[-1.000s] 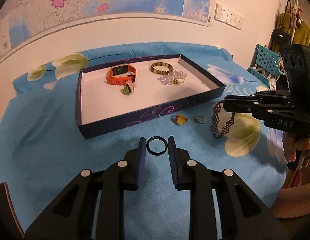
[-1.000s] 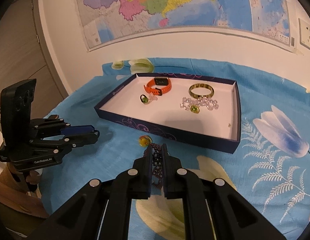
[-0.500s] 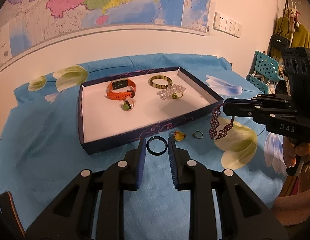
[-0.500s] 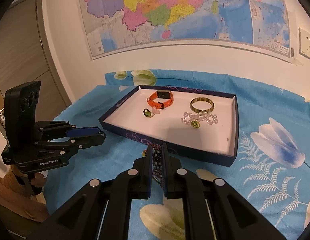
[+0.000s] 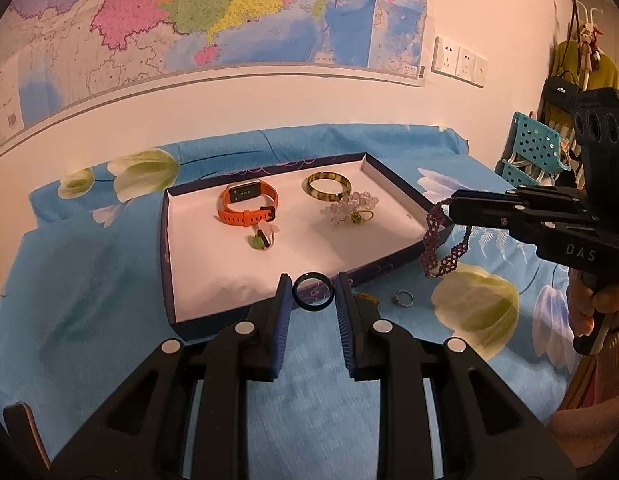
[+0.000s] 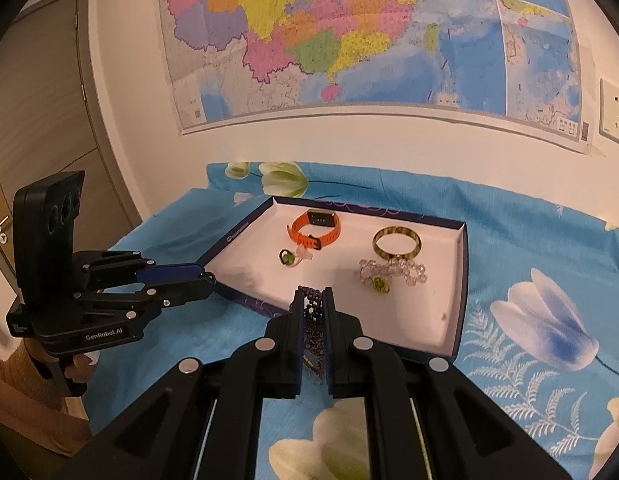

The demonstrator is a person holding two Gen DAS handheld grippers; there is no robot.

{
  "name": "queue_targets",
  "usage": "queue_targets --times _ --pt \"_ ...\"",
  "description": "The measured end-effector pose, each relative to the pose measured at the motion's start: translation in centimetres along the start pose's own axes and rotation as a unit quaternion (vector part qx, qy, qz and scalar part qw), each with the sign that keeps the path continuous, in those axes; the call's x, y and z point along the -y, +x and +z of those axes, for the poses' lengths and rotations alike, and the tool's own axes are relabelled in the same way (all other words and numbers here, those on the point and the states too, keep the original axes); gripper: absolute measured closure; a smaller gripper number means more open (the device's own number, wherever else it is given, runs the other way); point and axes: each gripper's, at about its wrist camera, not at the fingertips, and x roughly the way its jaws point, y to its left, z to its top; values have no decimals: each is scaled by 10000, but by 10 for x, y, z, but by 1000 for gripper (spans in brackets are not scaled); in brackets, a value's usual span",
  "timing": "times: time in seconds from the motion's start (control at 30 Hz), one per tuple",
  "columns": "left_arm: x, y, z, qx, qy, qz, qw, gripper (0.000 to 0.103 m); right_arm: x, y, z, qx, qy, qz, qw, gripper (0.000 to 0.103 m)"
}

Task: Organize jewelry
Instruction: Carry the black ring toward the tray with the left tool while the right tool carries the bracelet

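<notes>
My left gripper (image 5: 312, 292) is shut on a black ring (image 5: 313, 297), held above the near wall of the dark blue tray (image 5: 165, 264). My right gripper (image 6: 312, 300) is shut on a purple beaded bracelet (image 6: 314, 330), which dangles beside the tray's right corner in the left wrist view, bracelet (image 5: 439, 246). Inside the tray lie an orange watch (image 5: 247, 204), a gold-green bangle (image 5: 326, 186), a clear bead cluster (image 5: 351, 208) and a green-stone ring (image 5: 261, 240). On the cloth, a small silver ring (image 5: 403, 298) and an amber piece (image 5: 367, 298) lie near the tray's front.
The blue flowered cloth (image 5: 89, 280) covers the table, which stands against a wall with a map (image 5: 189, 20). A teal basket (image 5: 537, 148) and hanging clothes stand at the far right. A door (image 6: 37, 120) is at the left in the right wrist view. A hand (image 5: 601, 304) holds the right gripper.
Both grippers have risen with their jewelry and come nearer the tray. The purple bracelet has lifted off the cloth and now hangs at the tray's right corner.
</notes>
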Motion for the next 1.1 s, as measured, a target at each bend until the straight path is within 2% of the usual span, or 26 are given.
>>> queue_targets --times 0.57,1.1 --pt "-4 14 18 73 3 95 9999 80 11 9 19 99 35 -45 9999 96" --pt "-8 28 31 79 -5 183 9998 80 22 26 27 -28 105 10 9999 96"
